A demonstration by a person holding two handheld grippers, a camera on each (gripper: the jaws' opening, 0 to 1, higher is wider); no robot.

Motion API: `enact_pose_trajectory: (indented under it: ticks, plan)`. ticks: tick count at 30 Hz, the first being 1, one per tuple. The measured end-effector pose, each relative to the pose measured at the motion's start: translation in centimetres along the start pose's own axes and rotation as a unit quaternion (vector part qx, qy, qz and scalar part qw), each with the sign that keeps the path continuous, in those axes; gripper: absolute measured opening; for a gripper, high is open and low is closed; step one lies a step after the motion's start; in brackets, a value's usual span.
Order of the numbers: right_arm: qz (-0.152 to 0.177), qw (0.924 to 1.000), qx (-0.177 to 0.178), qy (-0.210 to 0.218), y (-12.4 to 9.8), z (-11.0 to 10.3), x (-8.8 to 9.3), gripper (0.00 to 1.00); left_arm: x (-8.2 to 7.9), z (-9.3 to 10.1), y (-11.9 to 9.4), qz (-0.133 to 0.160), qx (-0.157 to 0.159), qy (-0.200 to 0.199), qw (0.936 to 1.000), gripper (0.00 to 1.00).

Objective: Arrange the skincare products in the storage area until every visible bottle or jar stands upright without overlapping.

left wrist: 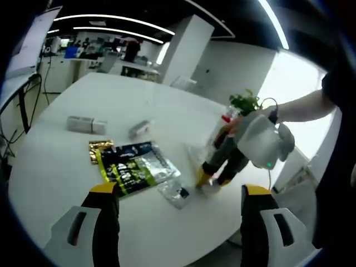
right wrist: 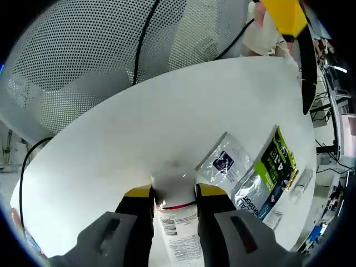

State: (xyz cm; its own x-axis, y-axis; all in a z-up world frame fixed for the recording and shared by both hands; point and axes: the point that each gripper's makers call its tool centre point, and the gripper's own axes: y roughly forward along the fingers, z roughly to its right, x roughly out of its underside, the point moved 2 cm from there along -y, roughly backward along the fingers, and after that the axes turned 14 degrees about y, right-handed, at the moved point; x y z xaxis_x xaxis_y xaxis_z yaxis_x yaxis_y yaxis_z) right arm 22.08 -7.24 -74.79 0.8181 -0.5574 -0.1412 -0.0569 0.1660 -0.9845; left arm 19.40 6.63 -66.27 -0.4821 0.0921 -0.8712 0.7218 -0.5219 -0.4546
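Right tool (right wrist: 173,201) clamps white bottle (right wrist: 173,192) between jaws; left tool (left wrist: 173,203) released.

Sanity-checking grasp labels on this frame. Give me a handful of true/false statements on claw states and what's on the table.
1. The right claw is shut on a white bottle. True.
2. The left claw is holding the green and black pouch. False: its jaws stand open and apart above the white table, with the pouch lying flat beyond them.
3. A small clear sachet lies next to the pouch. True.
4. The bottle has a blue band. False: the band below its white cap is red.
5. A gold packet lies at the pouch's far end. True.
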Motion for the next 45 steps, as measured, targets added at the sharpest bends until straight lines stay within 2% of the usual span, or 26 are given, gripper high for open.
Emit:
enact_pose_trajectory:
  ticks: [3,4,6,8,11,12,13,14,15,16,17,18,19,20,22,23,24,26,27,31,32,34,37,38,40,45]
  plan:
    - [0.017,0.9959,0.018,0.087,-0.8,-1.2,0.0,0.36,-0.1,0.0,-0.1,0.002,-0.002,0.002,1.0,0.82]
    - [0.032,0.9871,0.042,0.151,-1.5,-1.2,-0.1,0.37,-0.2,0.0,-0.1,0.005,-0.002,0.001,1.0,0.82]
    - [0.058,0.9629,0.065,0.256,-2.3,-1.4,0.0,0.39,-0.2,-0.1,-0.1,0.008,-0.003,0.0,1.0,0.82]
    - [0.073,0.9322,0.089,0.343,-3.1,-1.7,0.5,0.4,-0.3,-0.1,-0.1,0.012,-0.004,-0.001,0.9999,0.82]
    - [0.078,0.876,0.116,0.462,-3.9,-2.1,1.4,0.41,-0.4,-0.1,-0.1,0.016,-0.002,-0.001,0.9999,0.82]
    - [0.08,0.8463,0.133,0.51,-4.2,-1.9,1.8,0.43,-0.4,-0.1,-0.1,0.017,-0.002,0.001,0.9999,0.82]
    - [0.085,0.8242,0.139,0.542,-4.4,-1.8,2.0,0.43,-0.5,-0.1,-0.1,0.018,-0.002,0.003,0.9998,0.82]
    - [0.097,0.7906,0.146,0.587,-4.6,-1.5,2.1,0.44,-0.6,-0.1,-0.1,0.019,-0.002,0.004,0.9998,0.82]
    - [0.105,0.767,0.154,0.614,-4.7,-1.1,2.3,0.46,-0.6,-0.1,-0.2,0.02,-0.001,0.005,0.9998,0.82]
    - [0.119,0.7251,0.164,0.658,-4.9,-0.5,2.6,0.48,-0.6,-0.1,-0.2,0.022,-0.002,0.006,0.9997,0.82]
    - [0.124,0.7122,0.167,0.67,-5.0,-0.2,2.7,0.51,-0.6,-0.1,-0.3,0.023,-0.002,0.007,0.9997,0.82]
    - [0.134,0.6845,0.175,0.695,-4.7,0.4,3.1,0.53,-0.6,-0.2,-0.3,0.024,-0.003,0.007,0.9997,0.82]
    - [0.139,0.6397,0.183,0.734,-4.5,1.1,3.8,0.56,-0.6,-0.2,-0.3,0.025,-0.003,0.007,0.9997,0.82]
    - [0.142,0.6025,0.19,0.762,-4.6,1.7,4.2,0.59,-0.6,-0.2,-0.3,0.026,-0.004,0.007,0.9996,0.82]
    - [0.148,0.5054,0.21,0.824,-4.2,3.1,5.8,0.66,-0.7,-0.4,-0.4,0.029,-0.006,0.008,0.9995,0.82]
    - [0.136,0.4771,0.217,0.841,-3.9,3.2,6.6,0.7,-0.8,-0.3,-0.4,0.03,-0.007,0.008,0.9995,0.82]
    - [0.118,0.4755,0.223,0.843,-3.5,3.2,7.2,0.72,-0.8,-0.3,-0.4,0.03,-0.007,0.009,0.9995,0.82]
    - [0.063,0.4857,0.231,0.841,-2.6,2.9,8.7,0.74,-0.8,-0.2,-0.5,0.03,-0.007,0.013,0.9994,0.82]
    - [0.045,0.4845,0.235,0.841,-2.1,3.0,9.3,0.74,-0.9,-0.2,-0.6,0.03,-0.008,0.015,0.9994,0.82]
    - [0.052,0.4601,0.227,0.857,-1.4,3.9,9.8,0.69,-0.9,-0.4,-0.7,0.032,-0.01,0.017,0.9993,0.82]
    - [0.049,0.4577,0.226,0.859,-1.2,4.0,10.0,0.67,-0.9,-0.5,-0.7,0.034,-0.012,0.016,0.9992,0.82]
    - [0.037,0.4566,0.223,0.86,-0.8,4.1,10.4,0.65,-0.9,-0.5,-0.8,0.035,-0.014,0.016,0.9992,0.81]
    - [0.024,0.4692,0.221,0.855,-0.9,4.2,10.3,0.59,-0.9,-0.5,-0.8,0.036,-0.015,0.016,0.9991,0.81]
    - [0.021,0.4687,0.218,0.856,-0.8,4.2,10.4,0.58,-0.9,-0.6,-0.8,0.036,-0.015,0.016,0.9991,0.81]
    - [0.025,0.4588,0.216,0.861,-1.0,4.3,10.5,0.56,-0.9,-0.5,-0.8,0.035,-0.016,0.016,0.9991,0.81]
    - [0.03,0.455,0.206,0.866,-0.8,5.0,11.0,0.53,-0.8,-0.6,-0.7,0.034,-0.016,0.017,0.9991,0.81]
